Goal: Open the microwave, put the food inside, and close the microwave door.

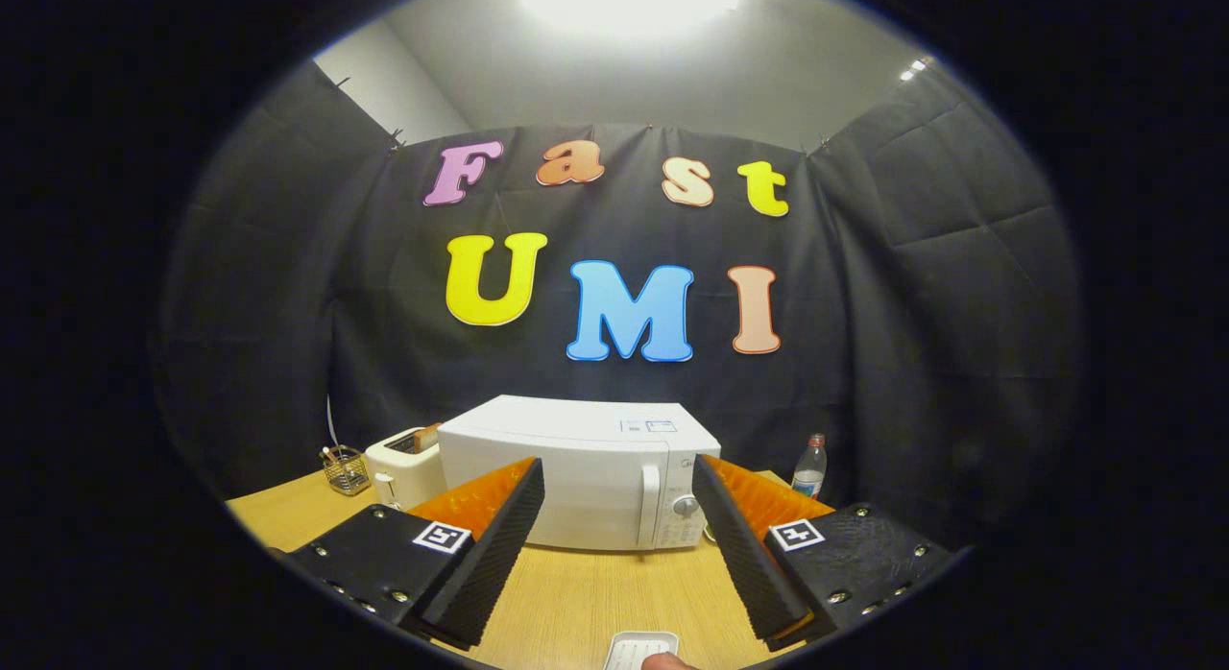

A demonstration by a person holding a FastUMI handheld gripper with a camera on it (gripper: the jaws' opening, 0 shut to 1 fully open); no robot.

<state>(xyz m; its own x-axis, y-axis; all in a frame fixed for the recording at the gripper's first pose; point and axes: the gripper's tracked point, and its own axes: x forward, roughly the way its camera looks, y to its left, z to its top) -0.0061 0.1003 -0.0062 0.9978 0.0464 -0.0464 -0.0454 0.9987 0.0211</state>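
A white microwave (576,473) stands on the wooden table (586,593) beyond my fingers, its door shut, with a vertical handle (650,504) and round knob (685,505) on its right side. My gripper (616,483) is open and holds nothing; its two fingers spread wide, framing the microwave's front. Close below the fingers lies a small white dish (640,649) with a bit of food (665,661) at its near rim.
A white toaster (404,466) with a slice in it stands left of the microwave. A small wire basket (345,469) sits further left. A plastic bottle (809,466) stands to the microwave's right. Black cloth walls the booth behind.
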